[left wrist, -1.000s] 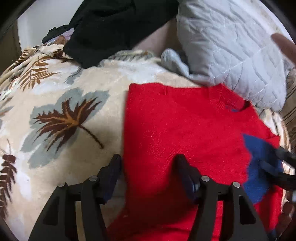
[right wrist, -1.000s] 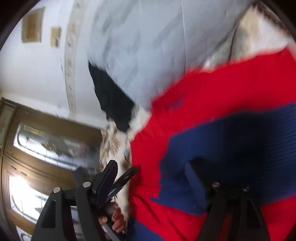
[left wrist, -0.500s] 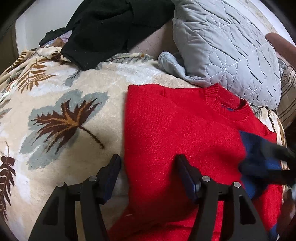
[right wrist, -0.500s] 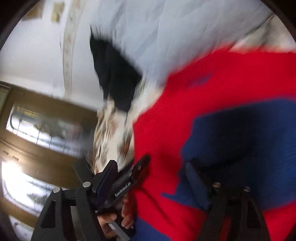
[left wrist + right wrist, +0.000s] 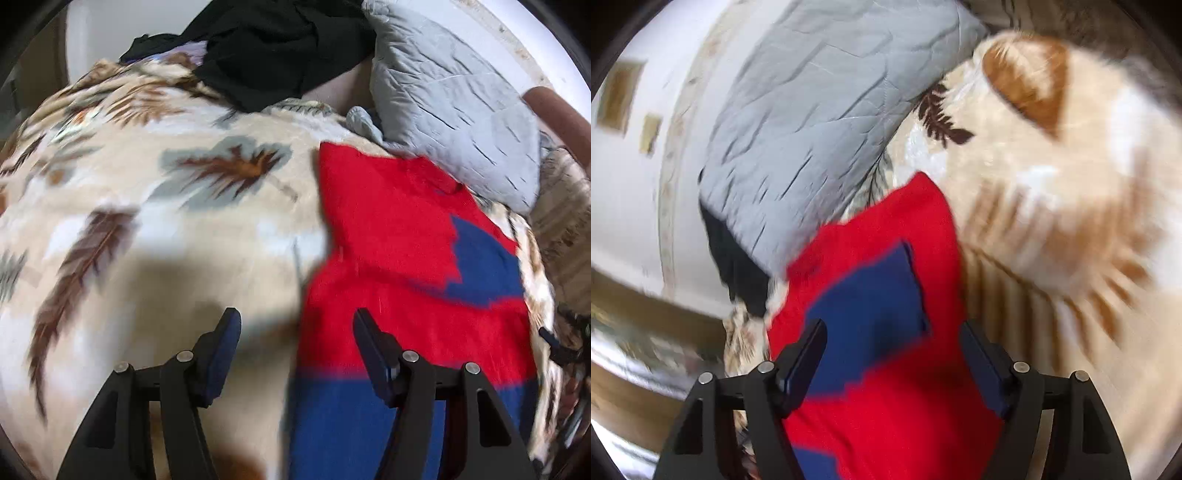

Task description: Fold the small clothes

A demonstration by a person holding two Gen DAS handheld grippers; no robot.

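Observation:
A red sweater point(image 5: 388, 236) with blue patches lies on a leaf-patterned blanket point(image 5: 155, 229). It is folded into a narrow strip with a blue sleeve end on top at the right. My left gripper point(image 5: 295, 332) is open and empty above the sweater's left edge. In the right wrist view the sweater point(image 5: 886, 406) lies between the fingers of my right gripper point(image 5: 892, 347), which is open and holds nothing. Both views are motion-blurred.
A grey quilted pillow point(image 5: 454, 110) lies just behind the sweater's collar, also seen in the right wrist view point(image 5: 820, 122). A black garment point(image 5: 280, 48) is heaped at the back. The blanket spreads wide to the left.
The right gripper has drawn back off the blue sleeve end, which now lies flat on the sweater. The left gripper has pulled back toward the hem, so the blue bottom band shows.

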